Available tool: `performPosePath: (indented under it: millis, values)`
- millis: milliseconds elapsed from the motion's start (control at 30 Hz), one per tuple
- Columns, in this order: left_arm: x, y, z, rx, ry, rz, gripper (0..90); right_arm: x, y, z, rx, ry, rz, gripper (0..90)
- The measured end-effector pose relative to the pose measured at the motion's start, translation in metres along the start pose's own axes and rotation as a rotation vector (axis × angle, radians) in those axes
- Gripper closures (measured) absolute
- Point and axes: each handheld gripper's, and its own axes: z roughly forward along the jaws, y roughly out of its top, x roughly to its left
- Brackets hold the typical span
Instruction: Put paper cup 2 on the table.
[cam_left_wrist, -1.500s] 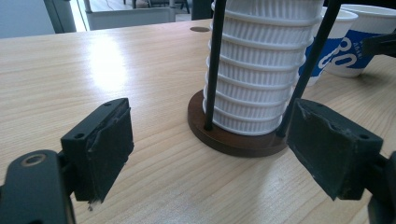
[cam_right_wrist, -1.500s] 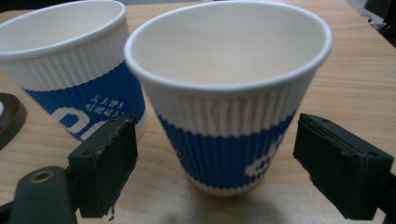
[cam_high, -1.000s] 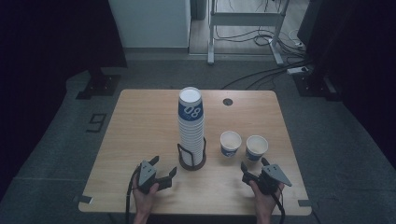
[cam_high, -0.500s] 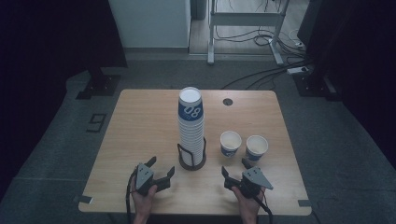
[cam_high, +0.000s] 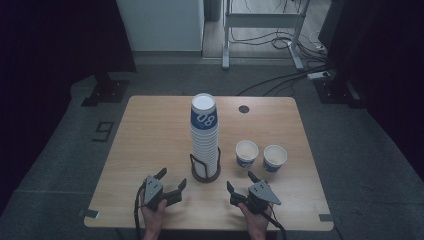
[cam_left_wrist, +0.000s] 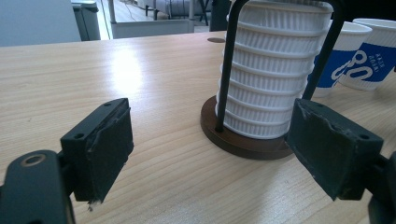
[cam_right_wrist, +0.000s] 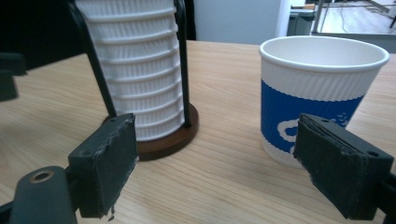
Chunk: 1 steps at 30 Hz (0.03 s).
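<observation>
Tall stack of paper cups upright in wire holder on wooden worktop. Two loose blue-and-white cups right of holder: nearer cup, farther cup, close together. Left tool near holder's front-left, jaws wide apart, holding nothing. Right tool front-right of holder, jaws apart, empty, facing nearer cup.

Looked like lab or recording studio, not home. Lone wooden counter stood on grey carpeted floor, dark curtains hung at both sides. Cables trailed across floor to power strip; metal-framed stand and white cabinet stood behind. Number marking was stuck on floor left of counter, tape tabs at near corners. Cable grommet hole sat in counter top.
</observation>
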Motion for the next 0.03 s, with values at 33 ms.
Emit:
performPosePath:
  millis: [33]
  values:
    - [0.0003,0.0000,-0.0001,0.000,-0.001,-0.002,14.1,-0.0002,0.0002,0.0005,0.006,-0.011,-0.008,13.2]
